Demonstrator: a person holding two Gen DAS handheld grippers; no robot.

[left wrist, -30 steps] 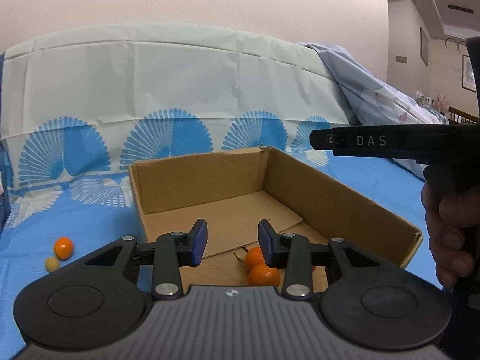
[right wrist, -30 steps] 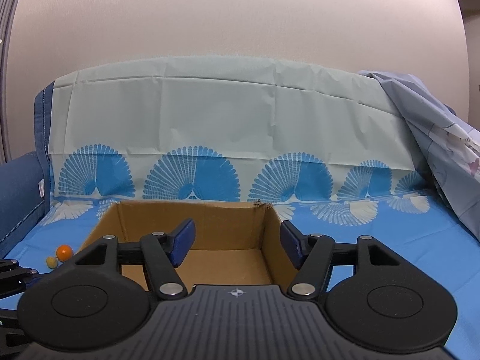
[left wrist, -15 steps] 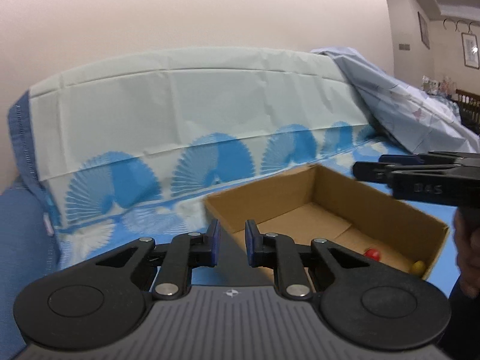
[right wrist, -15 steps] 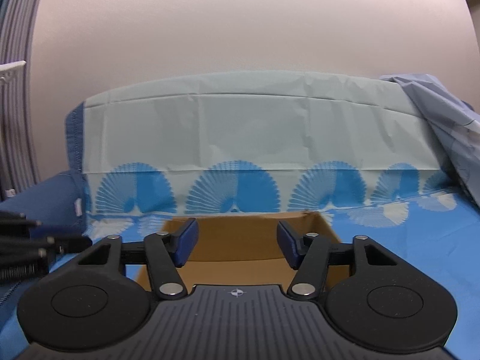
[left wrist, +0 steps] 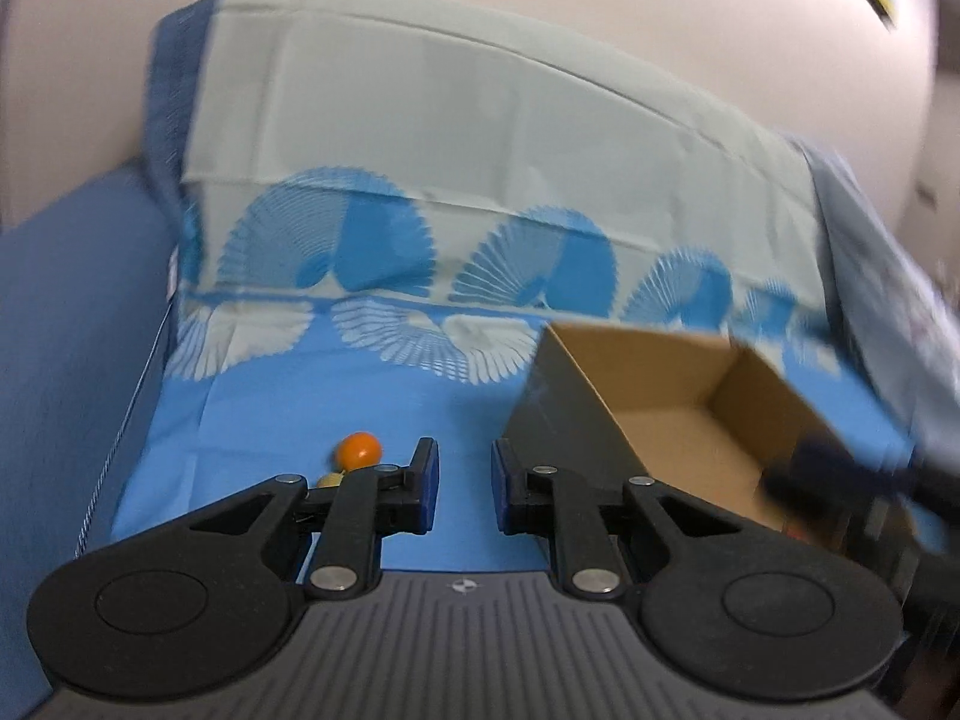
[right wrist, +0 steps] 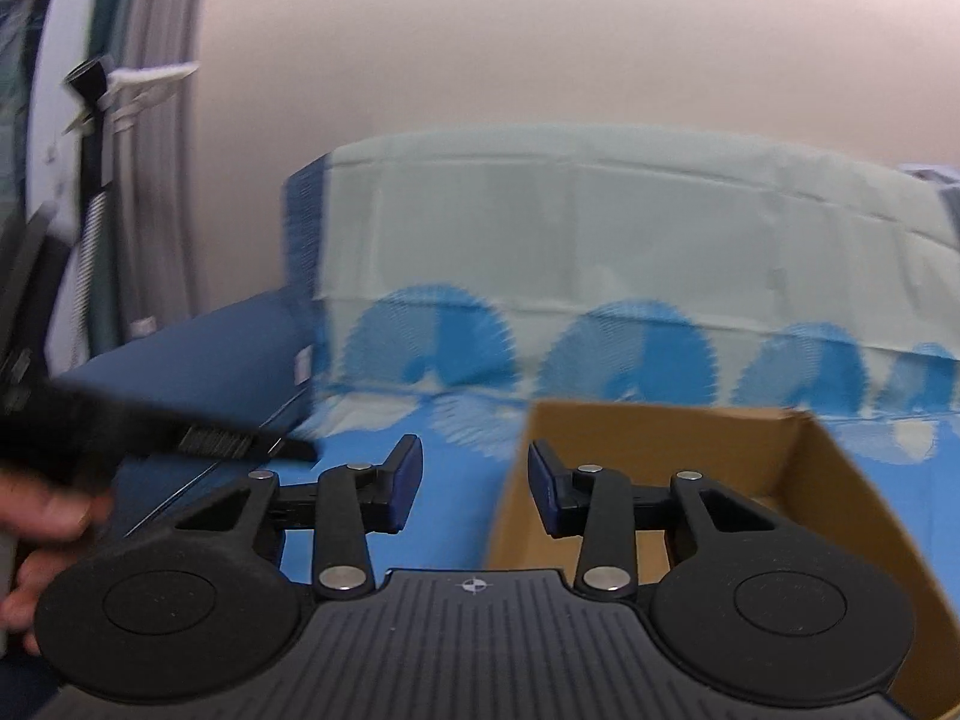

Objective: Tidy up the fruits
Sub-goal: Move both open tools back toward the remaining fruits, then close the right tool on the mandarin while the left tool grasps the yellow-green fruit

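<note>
Blue patterned bedding fills both views. Left claw (left wrist: 462, 489) is pinched narrow and empty; right claw (right wrist: 474, 489) is closing on nothing. An orange fruit (left wrist: 358, 450) lies at lower centre-left — outside the cardboard box (left wrist: 690, 420) — so sorting remains unfinished.

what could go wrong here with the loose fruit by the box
The left gripper is shut and empty, so it may knock the orange fruit away unless it reopens. A small yellowish fruit is half hidden behind its finger and easy to miss. The right gripper, closing on nothing, crowds the cardboard box.
</note>
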